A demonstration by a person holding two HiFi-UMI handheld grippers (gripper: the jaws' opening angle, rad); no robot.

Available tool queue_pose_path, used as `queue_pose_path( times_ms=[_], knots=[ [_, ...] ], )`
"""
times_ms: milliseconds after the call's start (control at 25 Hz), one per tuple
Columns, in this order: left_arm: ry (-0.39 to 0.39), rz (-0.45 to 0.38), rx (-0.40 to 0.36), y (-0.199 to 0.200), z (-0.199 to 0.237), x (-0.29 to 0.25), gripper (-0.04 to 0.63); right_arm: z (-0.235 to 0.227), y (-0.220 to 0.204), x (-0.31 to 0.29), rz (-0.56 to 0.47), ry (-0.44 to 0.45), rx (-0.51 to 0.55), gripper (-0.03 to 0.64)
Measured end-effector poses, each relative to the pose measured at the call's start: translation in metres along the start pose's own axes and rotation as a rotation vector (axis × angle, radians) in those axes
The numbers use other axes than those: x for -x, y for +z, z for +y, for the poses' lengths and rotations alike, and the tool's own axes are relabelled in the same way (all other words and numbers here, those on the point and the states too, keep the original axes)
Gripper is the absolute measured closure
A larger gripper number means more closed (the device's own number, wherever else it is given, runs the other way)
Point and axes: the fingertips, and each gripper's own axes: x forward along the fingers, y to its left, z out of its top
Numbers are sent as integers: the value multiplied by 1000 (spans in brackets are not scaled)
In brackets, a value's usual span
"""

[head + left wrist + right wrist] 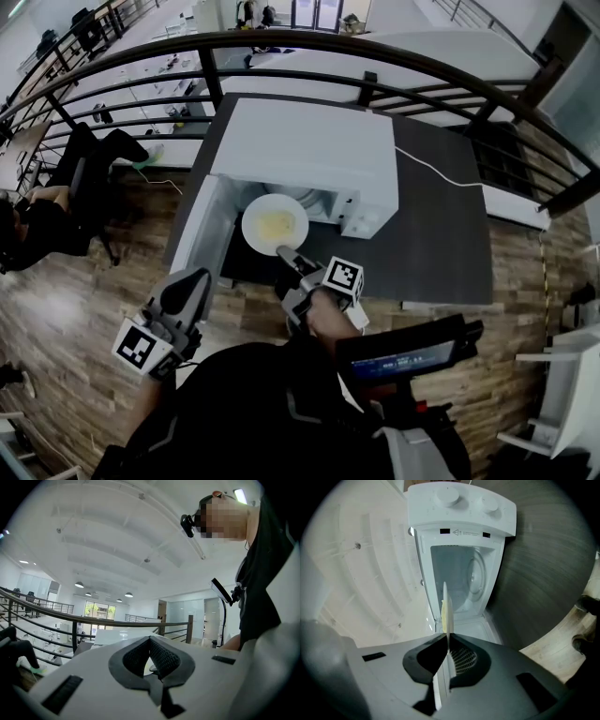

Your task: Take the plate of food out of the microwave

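The white microwave stands on a dark table with its door swung open to the left. A white plate of yellow food hangs level in front of the opening. My right gripper is shut on its near rim. In the right gripper view the plate shows edge-on, clamped in the right gripper, with the open microwave and its turntable beyond. My left gripper is low at the left, away from the table, and the left gripper is shut on nothing, tilted up towards the ceiling.
A white power cord runs across the table to the right of the microwave. A dark curved railing rings the far side. A chair with a seated person is on the wooden floor at the left. White furniture stands at the right.
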Motion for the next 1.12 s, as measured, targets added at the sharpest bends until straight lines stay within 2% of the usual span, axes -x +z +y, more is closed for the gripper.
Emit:
queue_pose_path(
  times_ms=[440,1120],
  knots=[
    [-40,-14,-7,5,-2,-2,591,19,-11,4,8,36,33,601],
    [-56,-12,0,3,-12,-4,591,30,-15,18,11,37,67,601]
  ],
)
